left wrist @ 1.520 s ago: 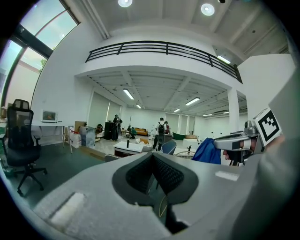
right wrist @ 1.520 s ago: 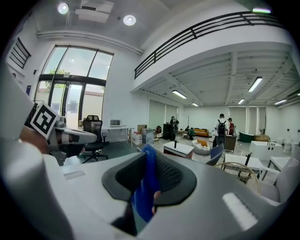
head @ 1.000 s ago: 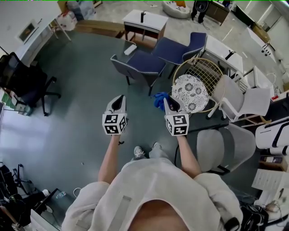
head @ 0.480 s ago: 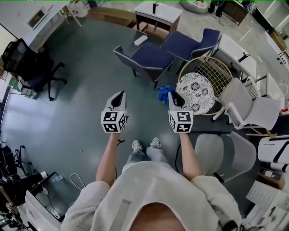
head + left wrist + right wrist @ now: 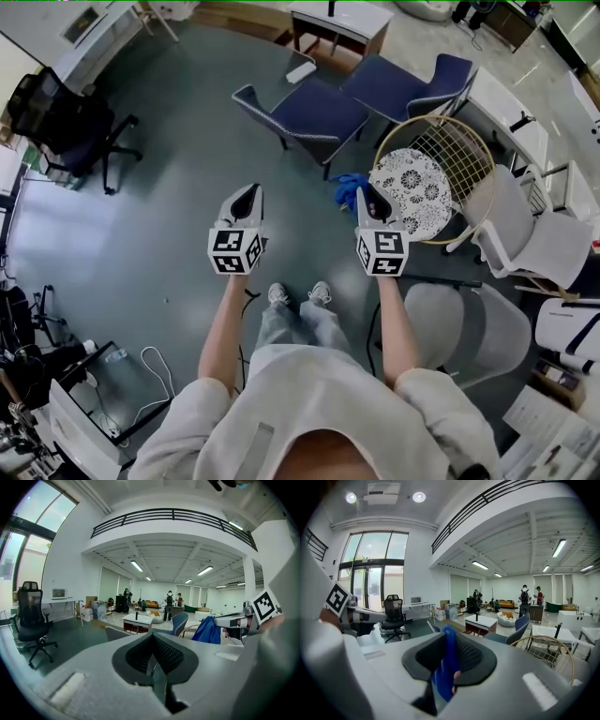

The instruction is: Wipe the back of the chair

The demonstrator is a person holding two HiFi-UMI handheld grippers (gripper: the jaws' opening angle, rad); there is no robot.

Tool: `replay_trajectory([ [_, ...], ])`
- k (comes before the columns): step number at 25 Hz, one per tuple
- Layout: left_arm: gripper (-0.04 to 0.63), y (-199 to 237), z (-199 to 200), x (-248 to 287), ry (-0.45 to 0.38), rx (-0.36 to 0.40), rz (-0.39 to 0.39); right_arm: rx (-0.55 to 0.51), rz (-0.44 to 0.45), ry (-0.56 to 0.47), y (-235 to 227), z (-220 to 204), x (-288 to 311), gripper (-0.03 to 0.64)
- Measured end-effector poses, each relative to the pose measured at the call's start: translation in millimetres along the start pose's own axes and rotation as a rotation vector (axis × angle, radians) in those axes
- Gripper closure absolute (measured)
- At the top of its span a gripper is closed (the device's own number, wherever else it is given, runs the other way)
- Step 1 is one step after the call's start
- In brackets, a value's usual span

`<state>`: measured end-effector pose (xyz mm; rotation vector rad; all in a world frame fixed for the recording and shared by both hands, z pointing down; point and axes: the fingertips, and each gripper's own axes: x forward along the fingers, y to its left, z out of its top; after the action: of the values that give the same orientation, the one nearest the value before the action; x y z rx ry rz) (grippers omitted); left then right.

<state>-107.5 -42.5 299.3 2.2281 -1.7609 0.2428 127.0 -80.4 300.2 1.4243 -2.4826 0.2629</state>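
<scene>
Now | right claw [image 5: 365, 195] clamped on blue cloth [image 5: 347, 187], hanging lengthwise down | left claw [image 5: 250, 192] together, empty

No word, number or brand name could be read anywhere. The only printed signs were black-and-white square markers [image 5: 234, 253] on the cubes of the left gripper [image 5: 247, 195] and the right gripper [image 5: 367, 199]. They were coded patterns, not letters. One showed again in each gripper view, on the other gripper's cube. Print on the sheets of paper [image 5: 551, 439] was too small to read.
</scene>
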Motion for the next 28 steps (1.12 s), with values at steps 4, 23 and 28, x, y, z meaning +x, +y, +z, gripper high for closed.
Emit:
replay_trajectory([
  [4, 0.597, 7, -14, 8, 0.02, -0.005, -0.001, 0.006, -0.009, 0.018, -4, -12, 9, 0.555],
  [23, 0.597, 69, -92, 59, 0.063, -0.045, -0.089, 0.02, -0.101, 0.042, 27, -70, 79, 0.555],
  [28, 0.597, 79, -120, 73, 0.071, -0.041, -0.117, 0.012, -0.111, 0.046, 33, -94, 99, 0.555],
])
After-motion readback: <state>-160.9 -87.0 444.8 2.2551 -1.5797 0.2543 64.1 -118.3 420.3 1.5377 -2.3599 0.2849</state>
